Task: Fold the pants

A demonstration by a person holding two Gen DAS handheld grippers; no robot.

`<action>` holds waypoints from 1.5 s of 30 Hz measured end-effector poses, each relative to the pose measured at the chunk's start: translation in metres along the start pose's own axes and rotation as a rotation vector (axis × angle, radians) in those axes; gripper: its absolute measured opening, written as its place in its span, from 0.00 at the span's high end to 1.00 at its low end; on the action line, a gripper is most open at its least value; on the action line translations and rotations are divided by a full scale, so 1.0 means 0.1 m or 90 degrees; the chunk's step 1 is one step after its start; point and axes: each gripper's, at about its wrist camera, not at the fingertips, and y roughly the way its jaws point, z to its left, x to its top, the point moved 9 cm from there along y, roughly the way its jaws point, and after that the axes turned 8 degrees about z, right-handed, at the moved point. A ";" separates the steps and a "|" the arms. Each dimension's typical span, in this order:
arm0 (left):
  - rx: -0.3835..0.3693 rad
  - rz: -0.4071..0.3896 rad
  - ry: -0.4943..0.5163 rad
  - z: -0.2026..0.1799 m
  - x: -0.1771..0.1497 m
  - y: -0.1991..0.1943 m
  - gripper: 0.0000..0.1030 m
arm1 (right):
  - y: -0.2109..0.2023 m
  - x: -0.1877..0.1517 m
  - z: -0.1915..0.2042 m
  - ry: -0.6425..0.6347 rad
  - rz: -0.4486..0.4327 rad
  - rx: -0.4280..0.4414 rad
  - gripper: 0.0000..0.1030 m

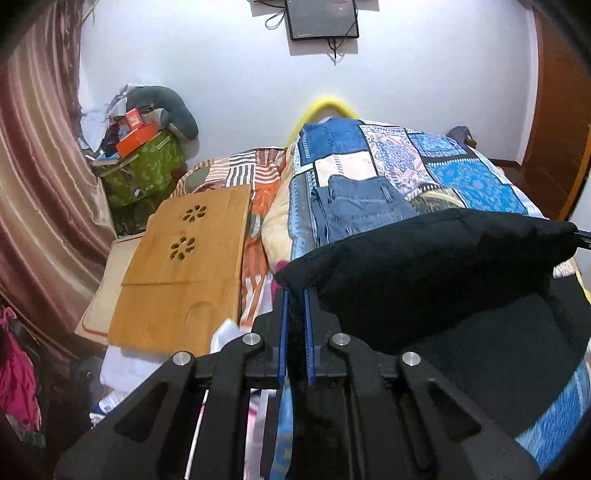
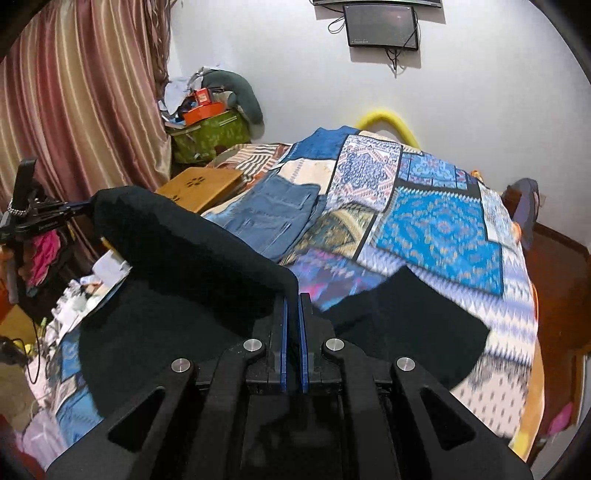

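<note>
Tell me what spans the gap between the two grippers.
A raised fold of the black pants stretches taut from the right gripper to the left gripper; the right wrist view shows it.

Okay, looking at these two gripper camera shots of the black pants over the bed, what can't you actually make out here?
- Black pants: which part the left gripper and right gripper pinch; the cloth is featureless black in both views.
- Pants' lower part: hidden behind the gripper bodies.
- Folded jeans: near edge covered by the black cloth, left wrist view.
- Patchwork bedspread: blurred, right wrist view.
- Wall screen: cut off by the top edge.
</note>
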 end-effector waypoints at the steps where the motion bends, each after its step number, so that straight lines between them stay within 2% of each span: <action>1: 0.001 0.002 0.000 0.01 -0.11 -0.05 0.93 | -0.04 -0.11 0.04 0.008 0.001 0.007 0.96; 5: 0.005 0.022 -0.005 0.02 -0.54 -0.11 1.00 | -0.10 -0.42 0.17 0.027 0.006 0.024 0.96; 9: -0.005 0.039 -0.021 0.05 -0.92 -0.09 1.00 | -0.10 -0.72 0.29 0.040 0.013 0.033 0.96; 13: -0.017 0.085 -0.036 0.03 -1.29 0.06 1.00 | -0.10 -0.96 0.35 0.061 0.017 0.032 0.96; 16: -0.023 0.114 -0.047 0.00 -1.42 0.18 1.00 | -0.07 -1.05 0.33 0.071 0.025 0.021 0.96; 18: -0.043 0.130 -0.063 -0.02 -1.49 0.23 0.97 | -0.06 -1.08 0.33 0.068 0.028 0.016 0.96; 19: -0.062 0.140 -0.077 -0.04 -1.51 0.26 0.91 | -0.05 -1.08 0.35 0.064 0.030 0.010 0.96; 20: -0.075 0.146 -0.086 -0.04 -1.53 0.27 0.79 | -0.05 -1.07 0.34 0.059 0.029 0.003 0.95; 21: -0.077 0.152 -0.094 -0.07 -1.52 0.31 0.56 | -0.05 -1.08 0.36 0.055 0.028 -0.003 0.95; 22: -0.075 0.155 -0.098 -0.07 -1.53 0.33 0.47 | -0.04 -1.07 0.36 0.050 0.028 -0.008 0.95; 23: -0.070 0.154 -0.102 -0.09 -1.54 0.37 0.42 | -0.05 -1.07 0.37 0.048 0.027 -0.010 0.95; 26: -0.074 0.188 -0.095 -0.21 -1.59 0.53 0.42 | -0.01 -1.09 0.35 0.047 0.033 -0.013 0.95; 28: -0.085 0.212 -0.097 -0.29 -1.64 0.64 0.47 | 0.04 -1.13 0.34 0.047 0.044 -0.013 0.95; 30: -0.094 0.230 -0.093 -0.37 -1.66 0.73 0.73 | 0.07 -1.15 0.34 0.040 0.050 -0.018 0.95; 31: -0.090 0.233 -0.091 -0.40 -1.65 0.75 0.73 | 0.08 -1.16 0.35 0.037 0.051 -0.019 0.95; 32: -0.069 0.226 -0.085 -0.40 -1.63 0.75 0.81 | 0.09 -1.16 0.35 0.033 0.053 -0.021 0.95; 33: -0.045 0.215 -0.066 -0.42 -1.60 0.73 0.84 | 0.08 -1.16 0.36 0.033 0.051 -0.023 0.95; 35: -0.027 0.200 -0.054 -0.41 -1.54 0.67 0.91 | 0.03 -1.14 0.37 0.032 0.037 -0.023 0.95; 42: -0.031 0.144 -0.093 -0.06 -1.30 0.27 0.93 | -0.22 -1.09 0.52 0.031 0.018 -0.009 0.95; 45: -0.029 0.157 -0.094 -0.02 -1.35 0.29 0.93 | -0.24 -1.16 0.63 0.035 0.030 0.009 0.95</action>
